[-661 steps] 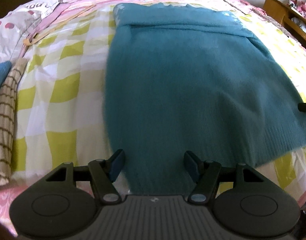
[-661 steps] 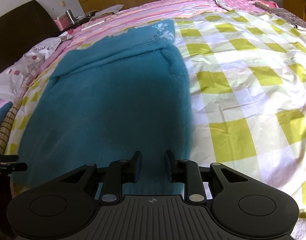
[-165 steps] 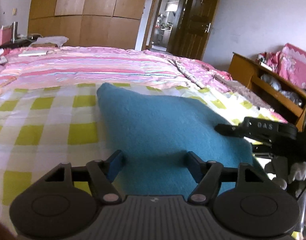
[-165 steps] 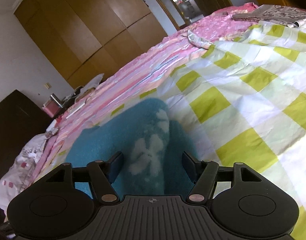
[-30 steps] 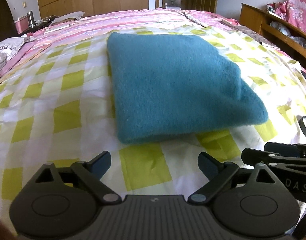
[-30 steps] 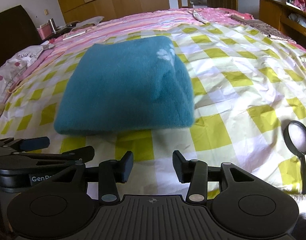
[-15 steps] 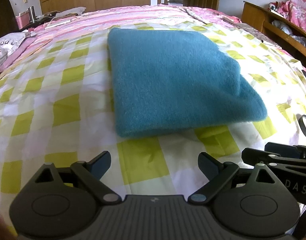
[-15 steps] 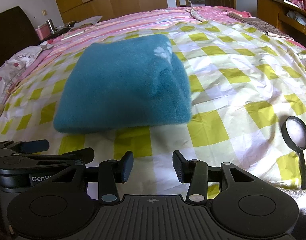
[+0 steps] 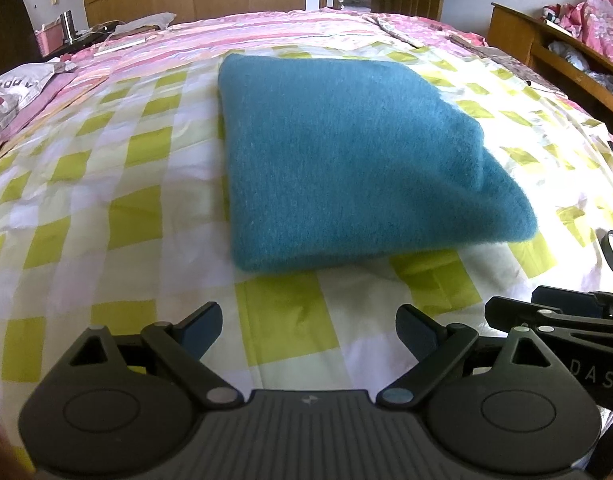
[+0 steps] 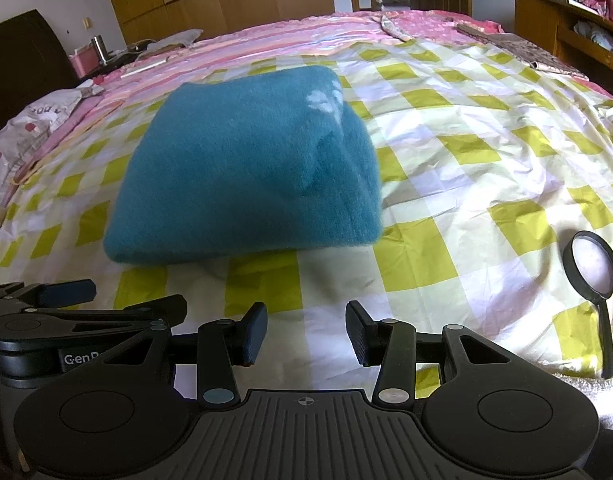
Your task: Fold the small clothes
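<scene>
A teal fuzzy sweater (image 9: 346, 160) lies folded into a thick rectangle on the yellow-and-white checked bedsheet (image 9: 138, 216). In the right wrist view the same sweater (image 10: 242, 176) shows a pale flower pattern at its far right corner. My left gripper (image 9: 308, 330) hovers open over bare sheet, a short way in front of the fold's near edge, holding nothing. My right gripper (image 10: 306, 334) is also open and empty, in front of the sweater's near edge. Each gripper shows at the edge of the other's view.
A black magnifying glass (image 10: 594, 276) lies on the sheet at the right. Pink striped bedding (image 9: 266, 28) covers the far half of the bed. A wooden shelf unit (image 9: 546, 48) stands at the right, wardrobes and a doorway behind, pillows at the far left.
Over the last second nothing has visibly moved. Much earlier the sweater lay spread flat and both grippers were on it; now it is folded and released.
</scene>
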Available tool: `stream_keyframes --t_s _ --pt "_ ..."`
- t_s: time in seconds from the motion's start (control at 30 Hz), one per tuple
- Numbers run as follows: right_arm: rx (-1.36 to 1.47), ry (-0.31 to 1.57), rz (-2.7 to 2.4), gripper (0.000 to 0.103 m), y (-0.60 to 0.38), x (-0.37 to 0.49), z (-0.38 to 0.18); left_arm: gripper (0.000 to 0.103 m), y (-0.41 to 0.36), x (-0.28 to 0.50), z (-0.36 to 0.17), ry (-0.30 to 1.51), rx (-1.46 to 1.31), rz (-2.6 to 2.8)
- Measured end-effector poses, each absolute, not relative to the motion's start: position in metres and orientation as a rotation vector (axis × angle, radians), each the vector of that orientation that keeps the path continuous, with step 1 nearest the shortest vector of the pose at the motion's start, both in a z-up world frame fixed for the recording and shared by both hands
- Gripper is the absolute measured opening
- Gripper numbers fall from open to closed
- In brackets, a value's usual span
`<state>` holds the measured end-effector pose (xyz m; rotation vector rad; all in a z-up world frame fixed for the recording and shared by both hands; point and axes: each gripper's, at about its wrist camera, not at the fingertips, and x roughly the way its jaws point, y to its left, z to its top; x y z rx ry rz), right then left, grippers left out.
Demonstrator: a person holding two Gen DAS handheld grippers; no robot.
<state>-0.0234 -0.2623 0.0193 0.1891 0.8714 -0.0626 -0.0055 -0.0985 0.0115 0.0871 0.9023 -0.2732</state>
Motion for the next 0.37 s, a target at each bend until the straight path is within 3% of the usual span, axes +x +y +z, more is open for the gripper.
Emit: stream_keyframes --t_s 0.37 --pt "0.193 0.874 -0.065 0.043 -0.2621 -0.0233 0.0177 0.098 -0.0978 -0.0054 0.009 0.91 0.08 -0.269"
